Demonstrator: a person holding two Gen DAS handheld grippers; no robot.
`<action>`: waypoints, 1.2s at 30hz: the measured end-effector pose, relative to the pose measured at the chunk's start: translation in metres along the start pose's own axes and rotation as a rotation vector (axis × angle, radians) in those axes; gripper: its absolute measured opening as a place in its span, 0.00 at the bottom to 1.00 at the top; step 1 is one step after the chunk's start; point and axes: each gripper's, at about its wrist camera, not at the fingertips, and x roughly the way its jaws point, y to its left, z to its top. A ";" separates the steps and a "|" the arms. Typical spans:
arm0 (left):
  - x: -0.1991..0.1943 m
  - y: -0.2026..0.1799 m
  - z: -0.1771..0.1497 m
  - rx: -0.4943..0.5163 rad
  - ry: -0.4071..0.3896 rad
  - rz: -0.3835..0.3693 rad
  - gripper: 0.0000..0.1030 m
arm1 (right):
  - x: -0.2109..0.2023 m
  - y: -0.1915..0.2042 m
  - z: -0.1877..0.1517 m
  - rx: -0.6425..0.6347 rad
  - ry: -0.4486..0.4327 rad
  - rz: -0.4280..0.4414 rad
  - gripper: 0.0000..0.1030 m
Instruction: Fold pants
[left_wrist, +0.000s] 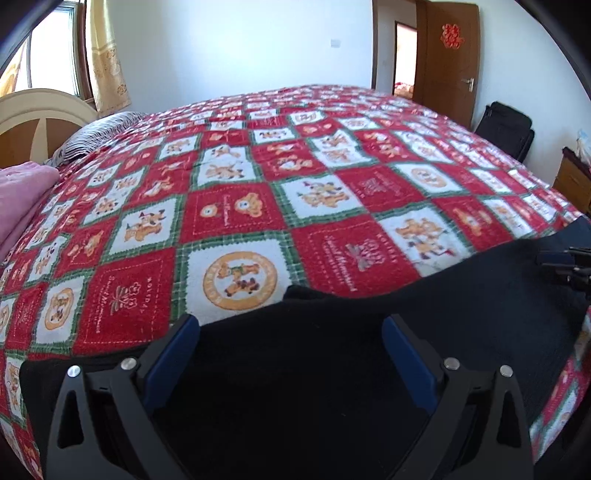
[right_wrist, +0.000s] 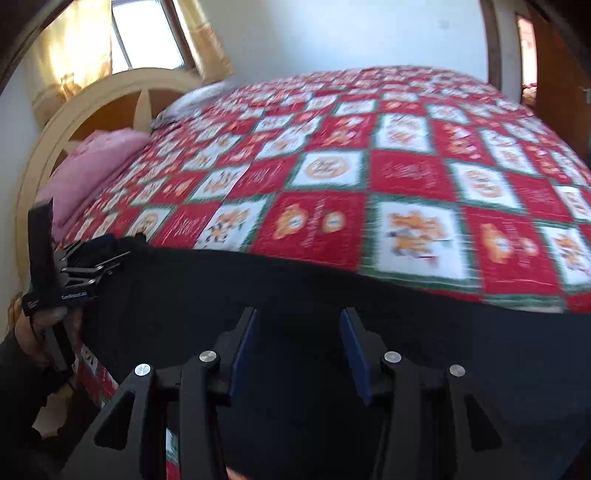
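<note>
The biggest thing I see is the bed (left_wrist: 258, 192), filling both views under a red, white and green patchwork blanket (right_wrist: 406, 177) printed with cartoon figures. Across the lower part of each frame the black pants (left_wrist: 332, 350) lie spread flat on that blanket, along the near edge of the bed, their far hem cutting across the frame.

At the upper left of the right wrist view I make out a cream headboard (right_wrist: 110, 96) with a pink folded cover (right_wrist: 92, 162) in front of it; a brown door (left_wrist: 447, 59) stands at the upper right of the left wrist view.

My left gripper (left_wrist: 291, 328) hangs over the pants with its blue pads (left_wrist: 170, 354) spread wide, nothing pinched. My right gripper (right_wrist: 298, 325) stands narrower, pads apart over the dark cloth, released; this view is blurred. A hand (right_wrist: 40, 332) at lower left holds the left tool.
</note>
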 end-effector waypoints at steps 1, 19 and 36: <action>0.007 0.000 0.000 0.007 0.011 -0.004 1.00 | 0.011 0.003 0.003 -0.009 0.013 -0.033 0.46; -0.041 0.018 -0.025 -0.057 -0.113 0.008 1.00 | -0.014 -0.012 -0.030 0.033 -0.008 -0.112 0.47; -0.057 0.128 -0.082 -0.224 -0.115 0.212 1.00 | -0.229 -0.190 -0.100 0.530 -0.416 -0.554 0.46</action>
